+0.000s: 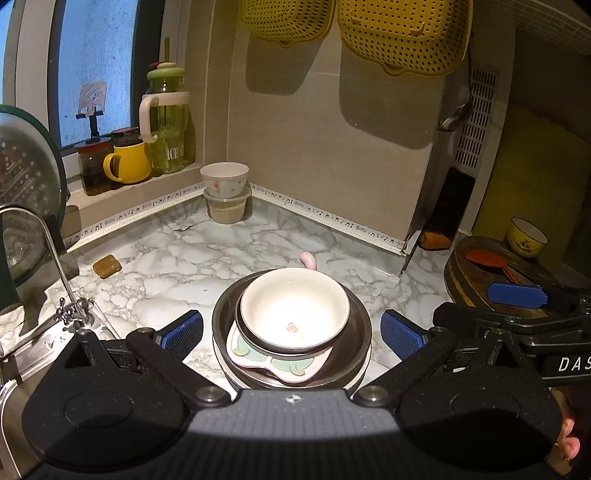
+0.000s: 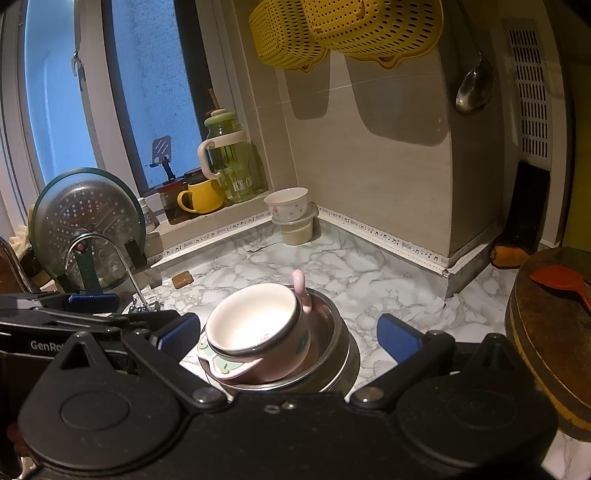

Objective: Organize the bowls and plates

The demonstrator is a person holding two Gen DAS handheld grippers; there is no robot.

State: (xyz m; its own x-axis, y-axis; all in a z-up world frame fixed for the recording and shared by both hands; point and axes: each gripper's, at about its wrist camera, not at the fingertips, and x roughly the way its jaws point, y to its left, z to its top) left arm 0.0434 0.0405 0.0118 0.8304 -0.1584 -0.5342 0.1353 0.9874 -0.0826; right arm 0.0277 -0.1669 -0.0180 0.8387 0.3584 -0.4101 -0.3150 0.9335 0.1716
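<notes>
Both grippers hang with jaws spread wide and empty over a marble-patterned countertop; the left gripper has its blue pads on either side of a nested stack of dishes without touching it, and the right gripper frames the same stack from a lower angle. At the stack's top sits a white ceramic bowl with a small flower printed inside; it rests tilted in a pink dish with green shapes, whose pink handle sticks up at the far side; both lie inside stacked stainless steel bowls. Farther back, in the corner, a floral bowl stands on a lidded plastic container; a brown soap bar lies near the curved tap. To the right, a red spatula rests on a round wooden board, with a yellow bowl behind it in the left wrist view; two yellow colanders hang on the wall above.
</notes>
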